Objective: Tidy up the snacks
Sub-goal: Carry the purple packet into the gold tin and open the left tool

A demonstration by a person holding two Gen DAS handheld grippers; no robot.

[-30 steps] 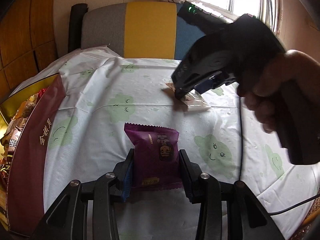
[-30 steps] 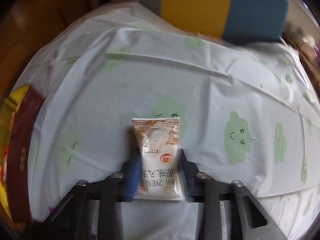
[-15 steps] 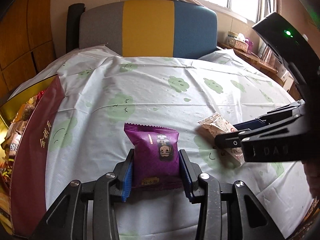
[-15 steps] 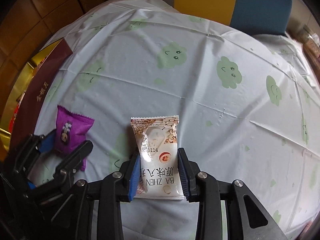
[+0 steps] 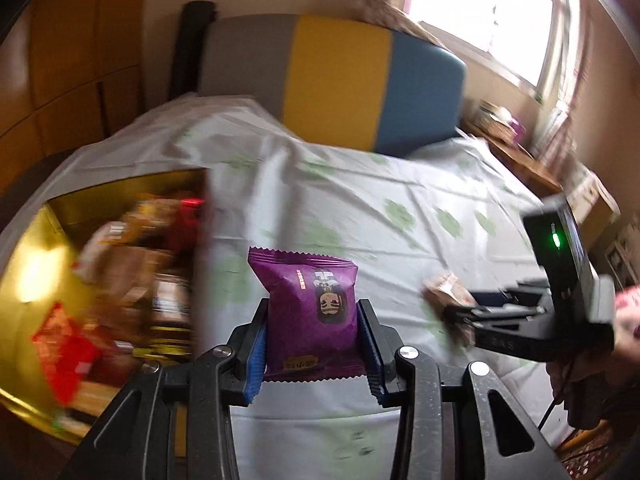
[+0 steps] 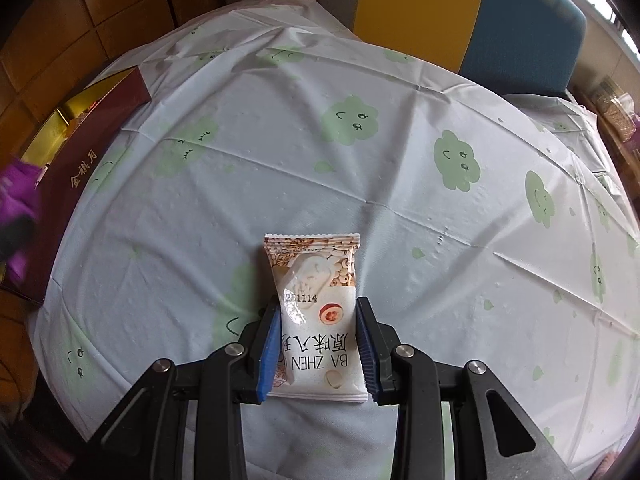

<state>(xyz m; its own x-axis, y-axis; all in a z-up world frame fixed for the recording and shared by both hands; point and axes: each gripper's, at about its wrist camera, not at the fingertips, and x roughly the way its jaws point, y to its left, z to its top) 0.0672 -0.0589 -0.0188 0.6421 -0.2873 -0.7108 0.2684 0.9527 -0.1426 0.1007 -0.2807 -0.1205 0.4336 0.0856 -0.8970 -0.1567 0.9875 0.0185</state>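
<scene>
My left gripper (image 5: pixel 312 316) is shut on a purple snack packet (image 5: pixel 310 304) and holds it above the table, just right of the open gold-lined snack box (image 5: pixel 36 248), which is blurred. My right gripper (image 6: pixel 318 316) is shut on a white and beige snack packet (image 6: pixel 316 312) above the tablecloth. The right gripper also shows at the right of the left wrist view (image 5: pixel 452 312), with its packet (image 5: pixel 446 286). The purple packet shows blurred at the left edge of the right wrist view (image 6: pixel 18 196), over the maroon box wall (image 6: pixel 80 176).
The box holds several wrapped snacks (image 5: pixel 128 272). The table wears a white cloth with green cloud faces (image 6: pixel 400 184). A grey, yellow and blue chair back (image 5: pixel 336 80) stands behind the table. A window (image 5: pixel 488 12) is at the far right.
My left gripper has swung left and up toward the box with the purple packet; the box interior now fills the left. My right gripper has lifted a little with its packet.
</scene>
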